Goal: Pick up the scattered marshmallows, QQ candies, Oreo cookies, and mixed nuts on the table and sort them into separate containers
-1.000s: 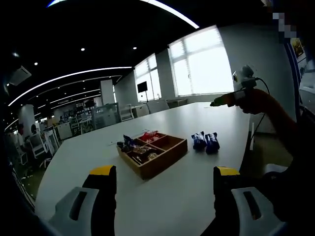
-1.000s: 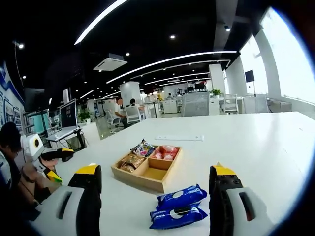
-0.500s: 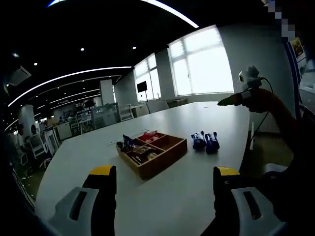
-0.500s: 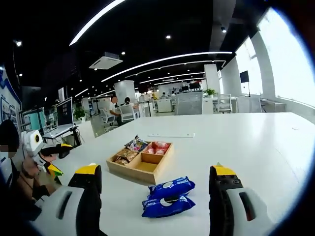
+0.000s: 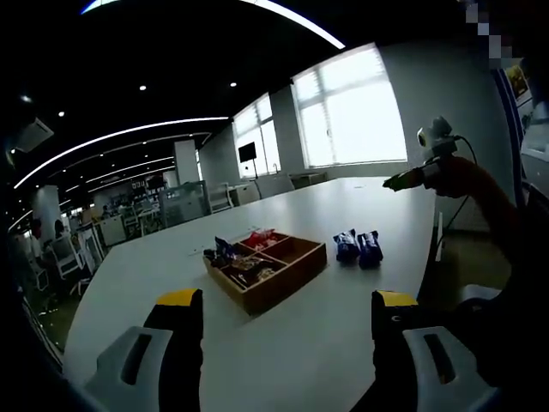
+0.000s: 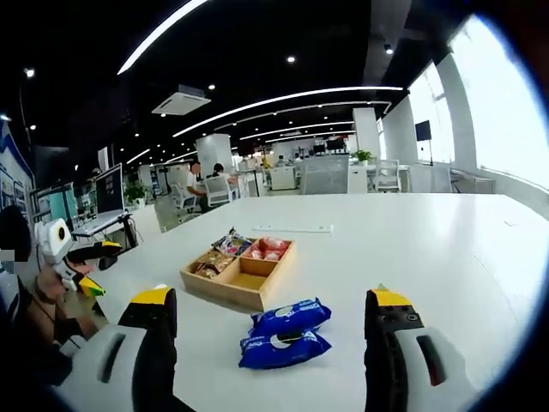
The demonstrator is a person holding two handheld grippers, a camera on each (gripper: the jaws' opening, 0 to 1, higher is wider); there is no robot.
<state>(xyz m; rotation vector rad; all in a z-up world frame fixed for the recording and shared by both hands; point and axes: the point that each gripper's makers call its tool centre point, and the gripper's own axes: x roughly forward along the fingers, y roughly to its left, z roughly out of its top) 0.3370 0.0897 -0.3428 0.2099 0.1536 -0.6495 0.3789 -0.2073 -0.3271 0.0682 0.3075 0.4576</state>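
A wooden four-compartment tray (image 6: 220, 292) (image 5: 287, 281) rests on the white table. It holds pink-red candy packs (image 6: 265, 249), brownish nut packs (image 6: 208, 267) and a dark blue pack (image 5: 224, 250); one compartment is bare. Two blue Oreo packs (image 6: 283, 333) (image 5: 358, 247) lie side by side beside the tray. My right gripper (image 6: 266, 330) is open above the table, the Oreo packs lying just ahead between its jaws. My left gripper (image 5: 279, 319) is open, well short of the tray. The right gripper (image 5: 410, 178) appears at the right of the left gripper view, held by a hand.
The white table (image 6: 412, 257) stretches wide around the tray. A flat white strip (image 6: 292, 228) lies on the table beyond the tray. Office desks, chairs and seated people (image 6: 197, 182) fill the background. A person's hand holds the left gripper (image 6: 73, 257) at the table's left edge.
The right gripper's camera has drifted, so tray and Oreo packs sit lower and further left in its view. In the left gripper view the right gripper has shifted slightly right.
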